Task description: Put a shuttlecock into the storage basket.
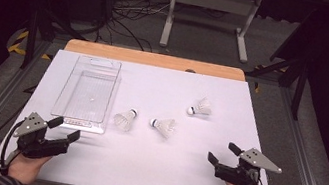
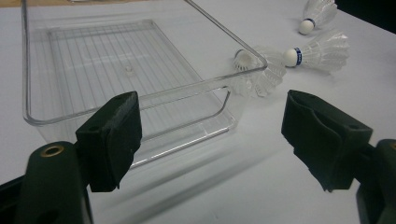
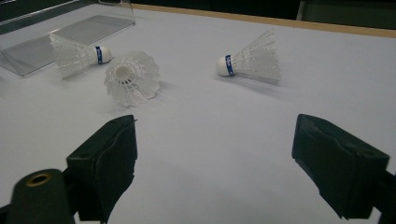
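Near the front edge of the white worktop [image 1: 139, 169], two hand-held grippers are seen resting low, one toward each front corner. The left gripper [image 1: 64, 129] is held with its jaws wide apart and nothing between them; just beyond it, close to the worktop's left edge, a clear plastic tray [image 1: 63, 106] is set lengthwise, running toward the far edge, with only a tiny speck seen on its ribbed floor. The right gripper [image 1: 224, 153] is likewise held with jaws wide apart and empty, with bare worktop directly ahead of it.

Further in, around the middle of the worktop, two white shuttlecocks are laid on their sides: the left shuttlecock [image 1: 125, 119] just beside the tray's near right corner, the middle shuttlecock [image 1: 163, 126] near it. The far shuttlecock [image 1: 200, 108] lies well apart, further back and to the right. A wooden strip [image 1: 155, 59] is seen along the far edge.
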The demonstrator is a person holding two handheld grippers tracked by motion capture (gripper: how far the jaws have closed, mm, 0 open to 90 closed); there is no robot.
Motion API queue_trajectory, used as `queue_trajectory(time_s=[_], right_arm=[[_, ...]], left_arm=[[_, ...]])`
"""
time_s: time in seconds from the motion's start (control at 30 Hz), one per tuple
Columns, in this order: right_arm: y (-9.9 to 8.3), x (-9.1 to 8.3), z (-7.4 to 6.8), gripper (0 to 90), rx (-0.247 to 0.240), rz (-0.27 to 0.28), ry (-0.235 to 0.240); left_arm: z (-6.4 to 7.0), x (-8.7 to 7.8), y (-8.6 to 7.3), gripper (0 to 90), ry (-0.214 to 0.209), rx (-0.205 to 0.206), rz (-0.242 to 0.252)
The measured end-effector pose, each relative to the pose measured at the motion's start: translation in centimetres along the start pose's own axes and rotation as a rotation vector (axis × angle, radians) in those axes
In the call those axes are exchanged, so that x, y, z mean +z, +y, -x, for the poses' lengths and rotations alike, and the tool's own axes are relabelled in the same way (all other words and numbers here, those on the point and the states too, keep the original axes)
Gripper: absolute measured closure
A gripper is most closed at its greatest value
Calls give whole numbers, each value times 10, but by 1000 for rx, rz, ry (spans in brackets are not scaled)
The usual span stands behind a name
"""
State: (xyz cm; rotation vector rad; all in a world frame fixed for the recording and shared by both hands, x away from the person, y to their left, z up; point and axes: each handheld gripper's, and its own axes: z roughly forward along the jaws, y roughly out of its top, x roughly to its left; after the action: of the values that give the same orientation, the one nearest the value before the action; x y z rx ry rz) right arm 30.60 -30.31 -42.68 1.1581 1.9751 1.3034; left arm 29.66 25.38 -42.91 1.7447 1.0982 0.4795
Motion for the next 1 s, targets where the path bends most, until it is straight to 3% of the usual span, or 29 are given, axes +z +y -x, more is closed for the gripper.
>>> queue_trajectory(time_s=[0.57,1.0], right_arm=[[0,0,1,151,10,-3,1],[-3,1,2,148,22,-28,0]], left_arm=[[2,0,0,214,2,-3,11],[16,5,6,212,-46,32,11]])
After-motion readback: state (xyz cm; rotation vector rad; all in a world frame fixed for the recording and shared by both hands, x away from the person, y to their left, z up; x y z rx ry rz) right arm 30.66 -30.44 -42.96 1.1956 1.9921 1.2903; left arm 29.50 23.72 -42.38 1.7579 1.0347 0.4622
